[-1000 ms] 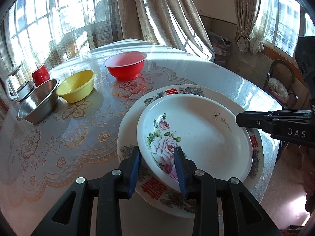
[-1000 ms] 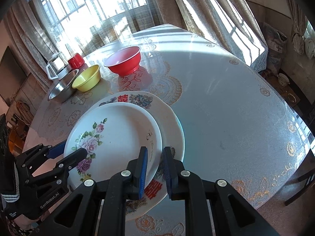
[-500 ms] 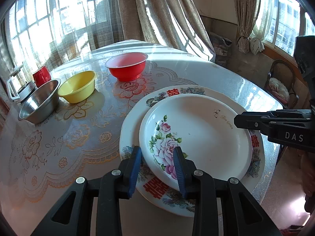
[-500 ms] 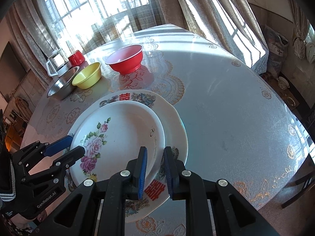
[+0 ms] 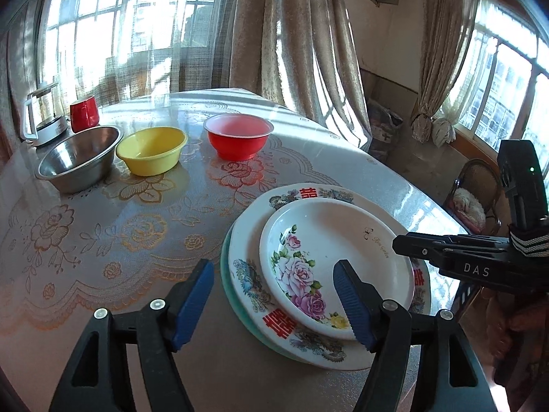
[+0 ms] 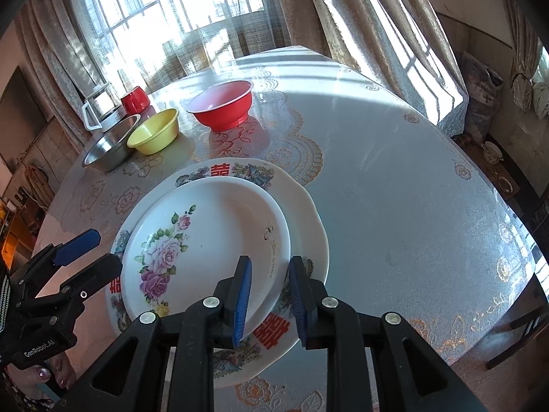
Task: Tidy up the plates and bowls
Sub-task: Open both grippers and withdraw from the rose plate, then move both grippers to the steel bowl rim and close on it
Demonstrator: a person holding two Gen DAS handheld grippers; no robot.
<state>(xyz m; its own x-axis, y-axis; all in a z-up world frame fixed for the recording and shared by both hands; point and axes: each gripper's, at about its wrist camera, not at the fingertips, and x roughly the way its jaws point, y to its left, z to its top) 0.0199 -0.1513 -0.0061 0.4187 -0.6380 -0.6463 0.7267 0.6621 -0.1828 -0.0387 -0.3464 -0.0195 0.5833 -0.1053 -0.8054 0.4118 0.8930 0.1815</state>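
Left wrist view shows the left gripper (image 5: 272,290) with its jaws wide apart; they have just been opening, and nothing is pressed between them. Its right pad hangs over the near edge of the rose plate (image 5: 336,267), the left pad over bare tablecloth, so the plate's near rim lies in the gap but untouched. The rose plate sits on the big plate (image 5: 247,240), which bears red characters on its rim, and a thin green edge shows under that. Both lie on the table (image 5: 103,240) near its right edge.

Farther back stand three bowls: a steel bowl (image 5: 80,163), a yellow bowl (image 5: 151,150) just beside it, and a red bowl (image 5: 238,140) a little apart to the right. Behind the steel bowl are a red cup (image 5: 84,113) and a kettle (image 5: 43,118).

Right wrist view shows the right gripper (image 6: 271,293) with its jaws narrowly apart and lately opening a little. The rose plate's rim (image 6: 281,240) runs between the pads; the left pad is over the plate's inside, the right one outside. Whether either pad touches the rim I cannot tell. The left gripper shows at the lower left of this view, clear of the plates.
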